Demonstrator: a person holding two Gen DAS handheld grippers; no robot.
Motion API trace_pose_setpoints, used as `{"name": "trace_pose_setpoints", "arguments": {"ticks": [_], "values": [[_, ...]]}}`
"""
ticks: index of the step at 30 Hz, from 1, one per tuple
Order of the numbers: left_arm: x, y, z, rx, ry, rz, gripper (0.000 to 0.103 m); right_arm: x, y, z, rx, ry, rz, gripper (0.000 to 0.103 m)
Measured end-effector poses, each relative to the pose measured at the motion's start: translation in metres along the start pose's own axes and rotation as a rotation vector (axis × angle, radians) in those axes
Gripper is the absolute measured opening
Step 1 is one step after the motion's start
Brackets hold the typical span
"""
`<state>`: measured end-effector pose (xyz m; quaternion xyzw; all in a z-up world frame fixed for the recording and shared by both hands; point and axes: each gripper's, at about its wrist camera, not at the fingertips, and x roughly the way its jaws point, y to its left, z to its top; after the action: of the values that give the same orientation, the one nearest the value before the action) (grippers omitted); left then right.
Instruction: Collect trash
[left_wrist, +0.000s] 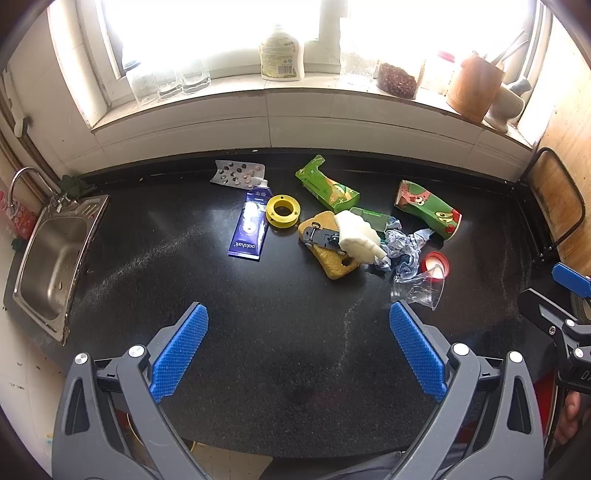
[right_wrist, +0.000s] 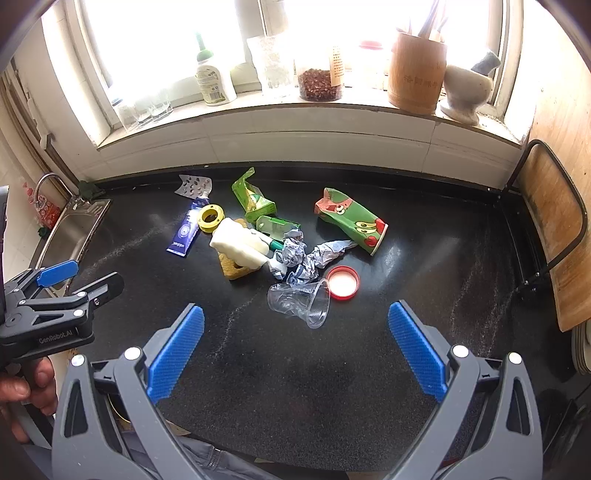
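Observation:
Trash lies scattered on the black counter (left_wrist: 184, 280). I see a blister pack (left_wrist: 238, 173), a blue toothpaste tube (left_wrist: 250, 225), a yellow tape spool (left_wrist: 282, 210), a green carton (left_wrist: 327, 186), a green paper cup (left_wrist: 428, 206), a yellow sponge (left_wrist: 327, 251) under white foam (left_wrist: 358, 234), crumpled paper (left_wrist: 402, 243), a red lid (left_wrist: 436, 264) and a clear plastic cup (right_wrist: 301, 301). My left gripper (left_wrist: 299, 354) is open and empty over the near counter. My right gripper (right_wrist: 295, 350) is open, just short of the clear cup.
A steel sink (left_wrist: 55, 254) sits at the left end. The windowsill holds a detergent bottle (left_wrist: 282, 55), glasses (left_wrist: 170, 83), a jar (right_wrist: 319, 79), a wooden utensil holder (right_wrist: 415, 72) and a mortar (right_wrist: 467, 90). A wooden board in a rack (right_wrist: 554, 229) stands at right.

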<state>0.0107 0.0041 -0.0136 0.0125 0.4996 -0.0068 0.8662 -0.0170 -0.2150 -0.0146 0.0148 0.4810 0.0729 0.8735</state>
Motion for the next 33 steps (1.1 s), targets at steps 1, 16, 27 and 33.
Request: {"name": "trace_pose_setpoints", "arguments": {"ticks": [1,16,27,33], "values": [[0.000,0.000,0.000,0.000,0.000,0.001,0.096,0.000,0.000,0.000,0.000,0.000,0.000,0.097],[-0.002,0.000,-0.002,0.000,0.003,-0.002,0.096,-0.003,0.001,0.002,-0.003,0.004,0.002,0.097],[0.003,-0.001,0.002,-0.006,0.018,-0.007,0.096,0.001,0.000,0.007,-0.006,0.010,0.006,0.097],[0.018,0.009,0.010,-0.006,0.036,-0.010,0.096,0.011,-0.007,0.016,-0.009,0.014,0.019,0.097]]}}
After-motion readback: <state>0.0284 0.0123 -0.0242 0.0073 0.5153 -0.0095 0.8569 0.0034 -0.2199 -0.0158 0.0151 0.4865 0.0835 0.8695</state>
